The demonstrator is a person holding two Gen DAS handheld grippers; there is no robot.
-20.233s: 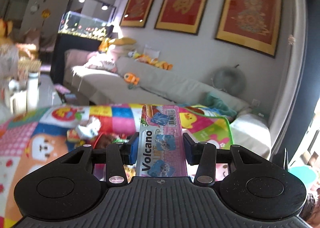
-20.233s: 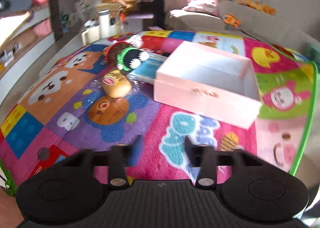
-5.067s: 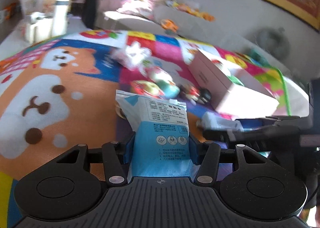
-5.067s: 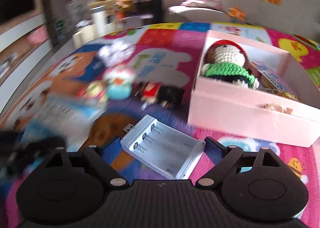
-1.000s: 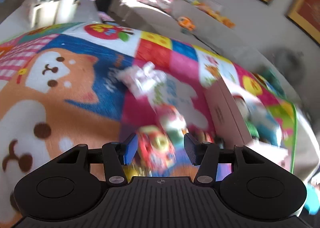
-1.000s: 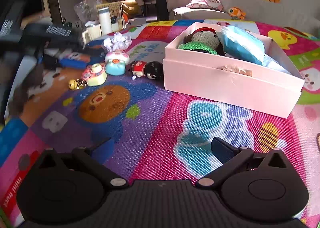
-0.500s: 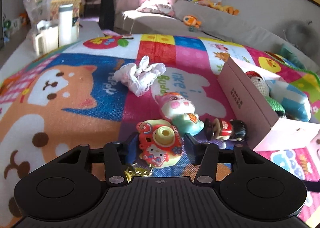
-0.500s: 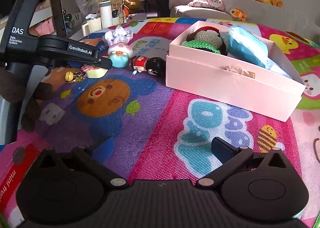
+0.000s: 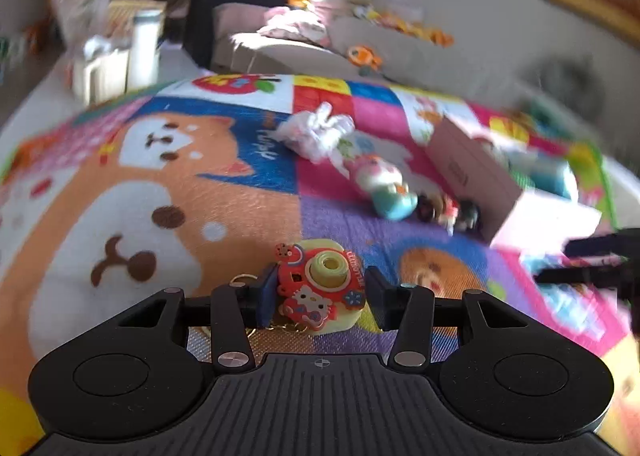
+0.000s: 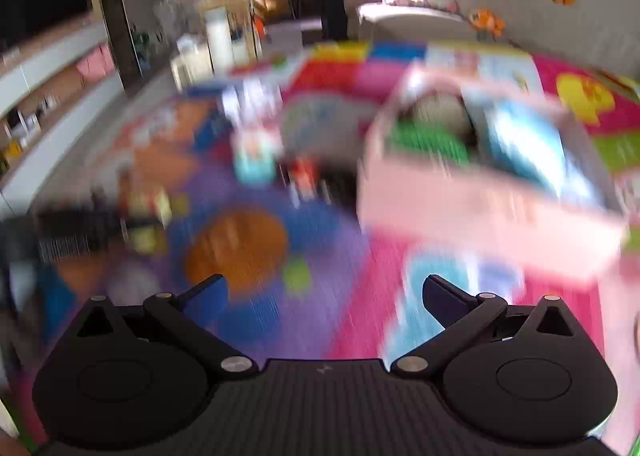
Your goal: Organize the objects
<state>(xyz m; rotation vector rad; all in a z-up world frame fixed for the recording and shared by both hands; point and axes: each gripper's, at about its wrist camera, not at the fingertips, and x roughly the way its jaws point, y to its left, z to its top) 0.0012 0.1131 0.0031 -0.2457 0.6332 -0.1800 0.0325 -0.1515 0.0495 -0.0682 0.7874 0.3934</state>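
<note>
The left gripper (image 9: 320, 296) is pinching a toy camera charm (image 9: 320, 288) between its two fingers, which are pressing on the two sides of it. The charm is red and pale yellow, with a small cat figure on the front, and a thin gold chain (image 9: 294, 328) is hanging from its lower edge. It is sitting just above the colourful play mat (image 9: 160, 183) (whether it is touching the mat, I cannot tell).

The right gripper (image 10: 325, 296) is standing with its jaws spread wide and nothing is between them. Its view is very blurred.

Further out on the mat, a pink and teal figurine (image 9: 386, 185) is lying near a small dark doll (image 9: 448, 209), and a white ruffled cloth piece (image 9: 318, 131) is lying behind them. On the right side a pale pink box (image 9: 480, 183) is resting on the mat, well apart from the charm. In the right wrist view this box is holding something green (image 10: 424, 139) and a light blue packet (image 10: 524, 147).
</note>
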